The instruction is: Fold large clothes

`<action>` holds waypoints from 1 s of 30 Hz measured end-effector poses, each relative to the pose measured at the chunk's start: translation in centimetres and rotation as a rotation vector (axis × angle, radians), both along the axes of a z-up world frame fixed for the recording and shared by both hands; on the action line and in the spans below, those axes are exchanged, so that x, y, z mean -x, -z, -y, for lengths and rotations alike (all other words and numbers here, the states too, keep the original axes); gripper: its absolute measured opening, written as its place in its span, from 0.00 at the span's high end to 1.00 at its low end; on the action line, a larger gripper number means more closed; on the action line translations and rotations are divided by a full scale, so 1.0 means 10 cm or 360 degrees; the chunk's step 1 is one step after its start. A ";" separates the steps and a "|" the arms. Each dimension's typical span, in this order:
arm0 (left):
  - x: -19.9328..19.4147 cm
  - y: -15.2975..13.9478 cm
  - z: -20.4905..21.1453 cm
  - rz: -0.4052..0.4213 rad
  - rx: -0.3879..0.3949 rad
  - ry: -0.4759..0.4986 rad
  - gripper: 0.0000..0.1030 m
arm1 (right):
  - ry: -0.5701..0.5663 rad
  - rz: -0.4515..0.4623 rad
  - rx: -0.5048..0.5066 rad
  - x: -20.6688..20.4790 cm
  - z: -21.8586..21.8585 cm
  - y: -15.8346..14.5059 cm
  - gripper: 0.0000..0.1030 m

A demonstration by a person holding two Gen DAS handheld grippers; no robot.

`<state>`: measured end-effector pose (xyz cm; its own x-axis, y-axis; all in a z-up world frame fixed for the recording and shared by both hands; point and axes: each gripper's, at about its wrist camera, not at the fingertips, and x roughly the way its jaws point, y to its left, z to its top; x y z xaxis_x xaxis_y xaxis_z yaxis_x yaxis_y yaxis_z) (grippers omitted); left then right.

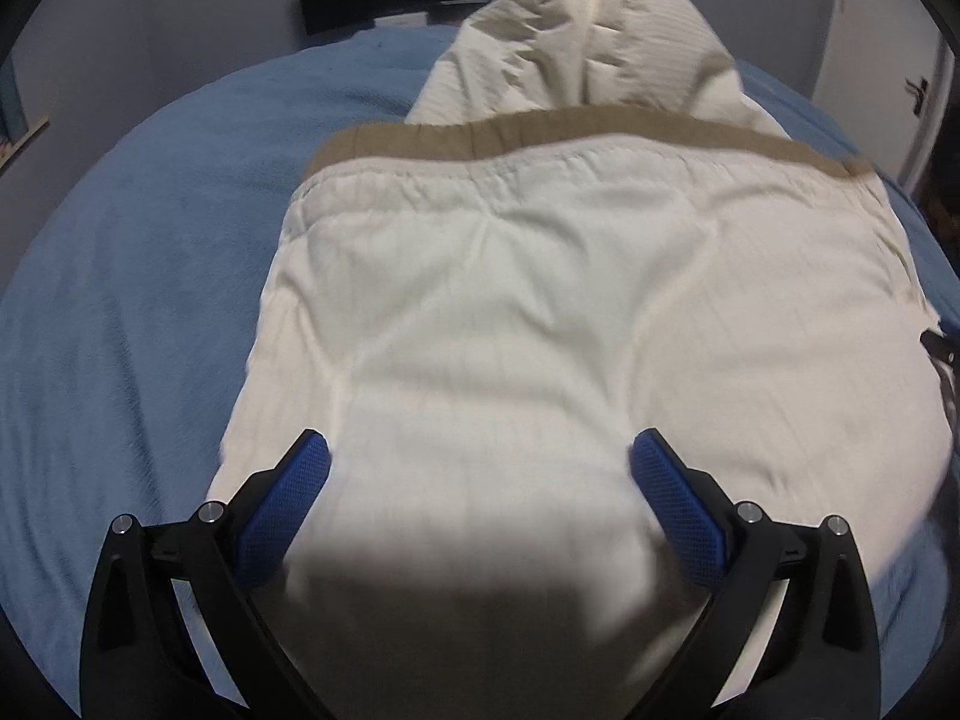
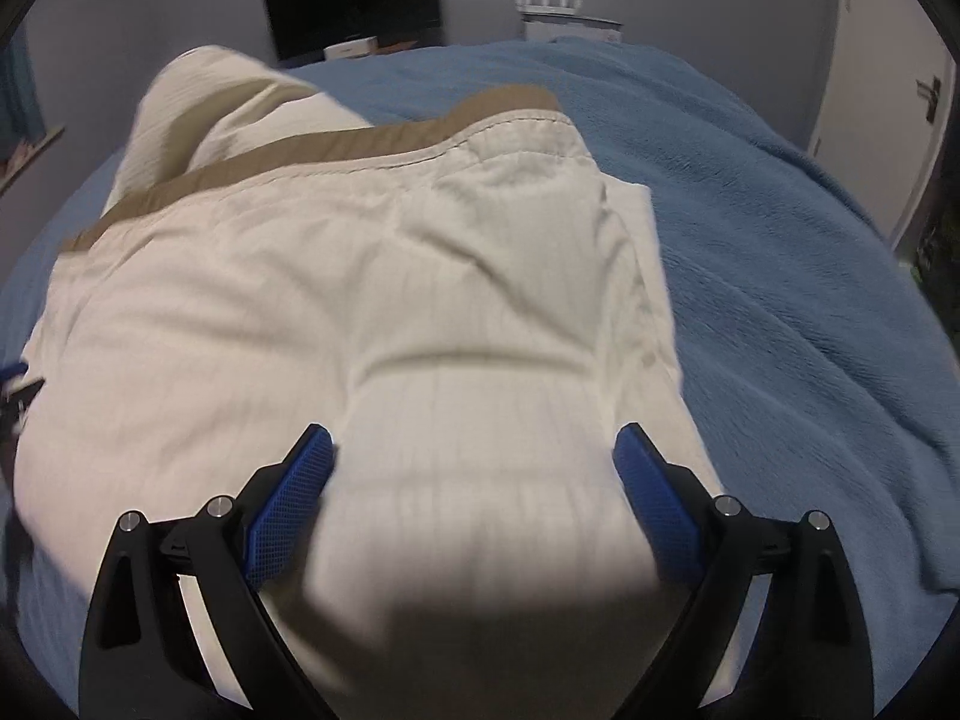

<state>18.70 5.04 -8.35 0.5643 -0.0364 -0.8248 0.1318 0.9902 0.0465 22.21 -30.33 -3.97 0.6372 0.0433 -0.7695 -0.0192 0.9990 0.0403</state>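
- A bed covered with a blue blanket point(image 1: 120, 276) fills most of both views and carries everything else.
- A cream garment point(image 1: 510, 312) with faint ribbing lies spread on the blanket, folded over on itself; part of it bulges up at the far end point(image 1: 588, 42).
- A tan waistband point(image 1: 540, 126) runs across the garment's far part, slanting in the right wrist view point(image 2: 336, 147).
- A white door point(image 2: 870, 90) stands in the grey wall on the right.
- A dark screen point(image 2: 354, 0) stands against the wall past the bed.
- The left gripper point(image 1: 480, 462) has its jaws spread wide; the near fold of cloth bulges up between the blue pads point(image 1: 288, 510), which sit on either side of it without pinching it.
- The right gripper point(image 2: 474, 456) is likewise wide apart, straddling the near fold near the garment's right edge, with cloth between the pads point(image 2: 660, 504) but not clamped.
- A sliver of the other gripper shows at each view's edge point(image 1: 939, 354).
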 end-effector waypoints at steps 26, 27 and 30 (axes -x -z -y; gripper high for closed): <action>0.53 -0.47 -0.55 0.0229 0.0225 0.0020 0.06 | 0.0096 0.0136 -0.0201 0.13 0.70 -0.09 0.12; 0.43 -0.50 -0.59 0.0247 0.0189 0.0002 0.06 | 0.0089 0.0132 -0.0173 0.04 0.71 -0.10 0.12; 0.02 -0.50 -0.75 0.0236 0.0149 -0.0055 0.08 | 0.0013 0.0077 -0.0141 -0.36 0.73 -0.09 0.12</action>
<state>18.53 12.51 -3.32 0.6816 -0.0876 -0.7264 0.0964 0.9949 -0.0295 25.85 -37.58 -3.12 0.6742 0.1047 -0.7311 -0.0152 0.9917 0.1280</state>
